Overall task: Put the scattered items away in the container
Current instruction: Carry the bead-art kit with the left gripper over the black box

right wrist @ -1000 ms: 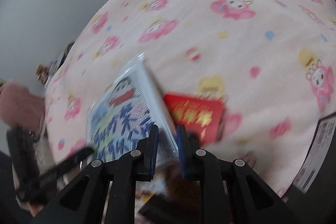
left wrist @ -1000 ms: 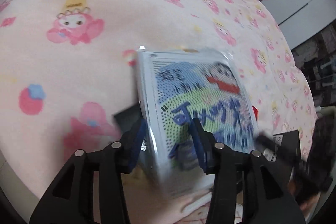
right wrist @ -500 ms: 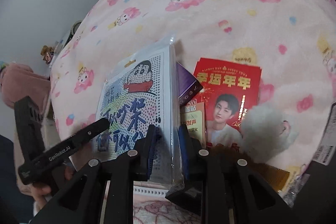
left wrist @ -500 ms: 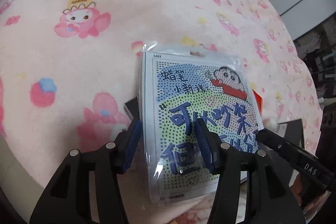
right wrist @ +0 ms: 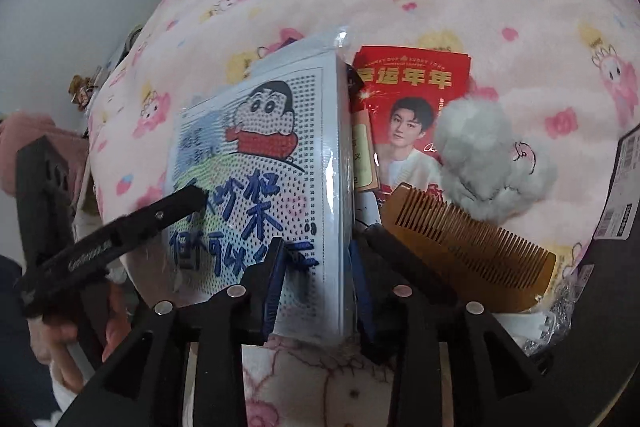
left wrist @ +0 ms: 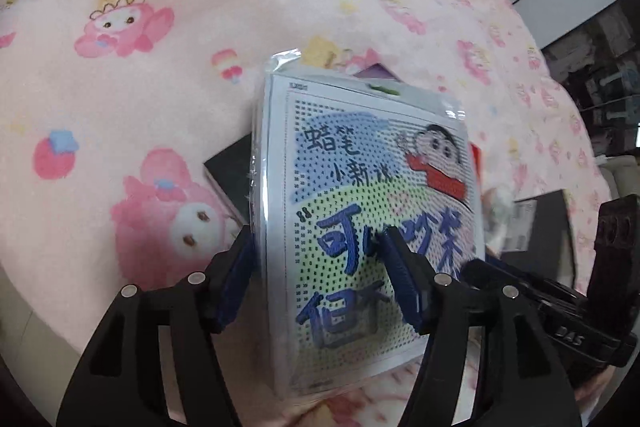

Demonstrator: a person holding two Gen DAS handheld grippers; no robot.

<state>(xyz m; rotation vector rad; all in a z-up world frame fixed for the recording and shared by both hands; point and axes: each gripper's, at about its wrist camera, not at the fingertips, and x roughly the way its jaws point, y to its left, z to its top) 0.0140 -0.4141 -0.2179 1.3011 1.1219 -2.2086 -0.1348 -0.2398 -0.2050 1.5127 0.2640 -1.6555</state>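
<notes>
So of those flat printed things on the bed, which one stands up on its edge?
The cartoon bead-kit packet, upright between the opening right gripper fingers. The red photo envelope lies flat on the blanket.

The plastic-wrapped cartoon packet point(left wrist: 372, 227) carries blue handwritten-style Chinese: "蜡笔小新说" near its top, then larger characters starting "可" and, on the lowest line, "但不"; the rest is covered or blurred. A small code at its top edge is too tiny to read. The red envelope point(right wrist: 412, 99) reads "幸运年年" in gold. The right claw point(left wrist: 568, 331), seen at the left-wrist view's right edge, shows "DAS". The barcode label point(right wrist: 618, 187) at far right is illegible.
</notes>
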